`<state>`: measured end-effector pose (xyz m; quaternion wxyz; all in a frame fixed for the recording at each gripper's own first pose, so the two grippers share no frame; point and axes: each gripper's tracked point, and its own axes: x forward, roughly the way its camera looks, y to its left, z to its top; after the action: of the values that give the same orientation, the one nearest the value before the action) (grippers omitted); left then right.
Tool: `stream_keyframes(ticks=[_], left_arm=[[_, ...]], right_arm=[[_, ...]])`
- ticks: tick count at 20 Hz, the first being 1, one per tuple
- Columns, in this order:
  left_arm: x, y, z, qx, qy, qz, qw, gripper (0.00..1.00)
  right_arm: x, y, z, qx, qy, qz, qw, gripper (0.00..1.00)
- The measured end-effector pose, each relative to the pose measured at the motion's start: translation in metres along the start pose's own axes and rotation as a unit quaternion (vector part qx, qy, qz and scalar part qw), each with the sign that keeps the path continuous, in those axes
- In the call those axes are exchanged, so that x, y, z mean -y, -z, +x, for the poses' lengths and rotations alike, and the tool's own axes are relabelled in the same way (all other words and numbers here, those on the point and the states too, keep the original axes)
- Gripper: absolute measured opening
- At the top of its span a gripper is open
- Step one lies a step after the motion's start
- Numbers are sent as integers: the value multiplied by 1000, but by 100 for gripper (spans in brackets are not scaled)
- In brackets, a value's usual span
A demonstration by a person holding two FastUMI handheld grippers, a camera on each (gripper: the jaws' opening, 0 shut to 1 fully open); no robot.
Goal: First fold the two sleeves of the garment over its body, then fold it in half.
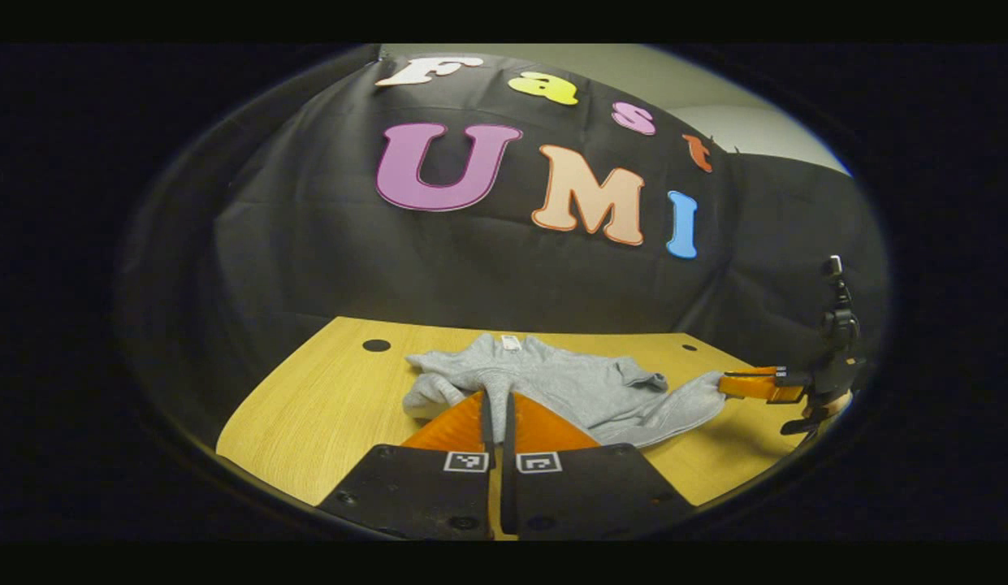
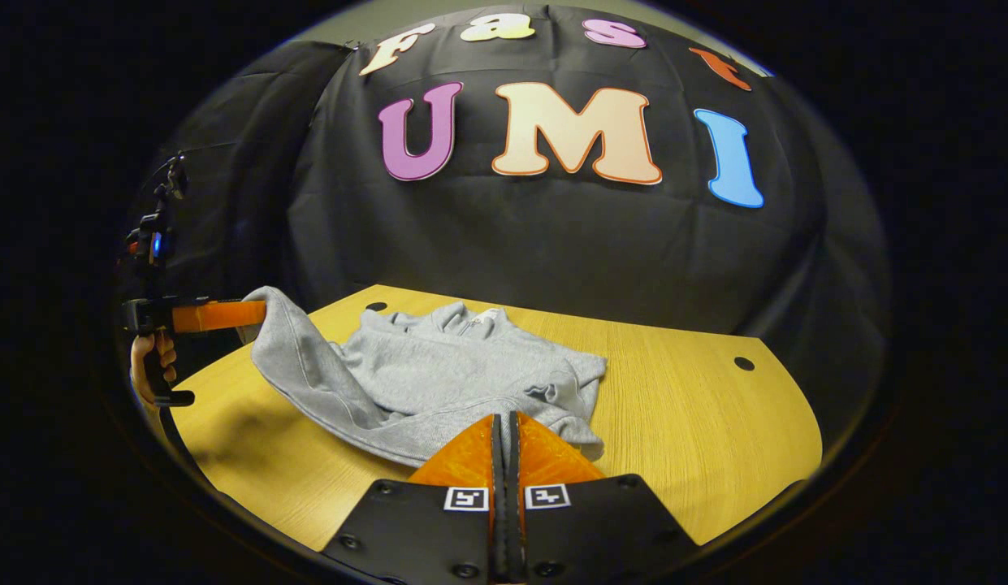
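Note:
A grey sweatshirt [image 1: 552, 378] lies bunched on the wooden table [image 1: 325, 406], collar and label at the far end. In the left gripper view my left gripper [image 1: 497, 396] is shut on the near edge of the cloth. Off to the right, my right gripper [image 1: 724, 382] pinches another near corner. In the right gripper view my right gripper [image 2: 504, 418] is shut on the hem of the sweatshirt [image 2: 439, 366]. At far left, my left gripper [image 2: 260, 313] holds its corner lifted off the table [image 2: 698, 406]. The cloth hangs between the two corners.
The table has small round holes [image 1: 376, 345] near its far corners [image 2: 744, 363]. Black cloth walls close the booth behind and beside the table. A hand [image 2: 146, 366] holds the left gripper's handle beyond the table's left edge. Bare wood lies right of the garment.

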<state>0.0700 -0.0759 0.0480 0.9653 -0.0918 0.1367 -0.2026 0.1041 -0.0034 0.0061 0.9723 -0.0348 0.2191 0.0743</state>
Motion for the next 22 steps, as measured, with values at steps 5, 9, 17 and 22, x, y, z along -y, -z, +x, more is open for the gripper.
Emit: stream_keyframes(ticks=[5, 9, 17, 22], left_arm=[[-9, -15, 50, 4, -11, -20, 1000, 0], [-25, -3, 96, -26, -28, -36, 999, 0], [-45, 33, 154, -68, -54, -61, 994, 0], [-47, 38, 164, -72, -63, -46, 994, 0]], right_arm=[[23, -19, 46, -7, 15, 13, 1000, 2], [41, -18, 87, -27, 22, 50, 998, 2], [54, -3, 129, -50, 8, 125, 991, 2], [58, -7, 140, -49, 1, 160, 986, 2]])
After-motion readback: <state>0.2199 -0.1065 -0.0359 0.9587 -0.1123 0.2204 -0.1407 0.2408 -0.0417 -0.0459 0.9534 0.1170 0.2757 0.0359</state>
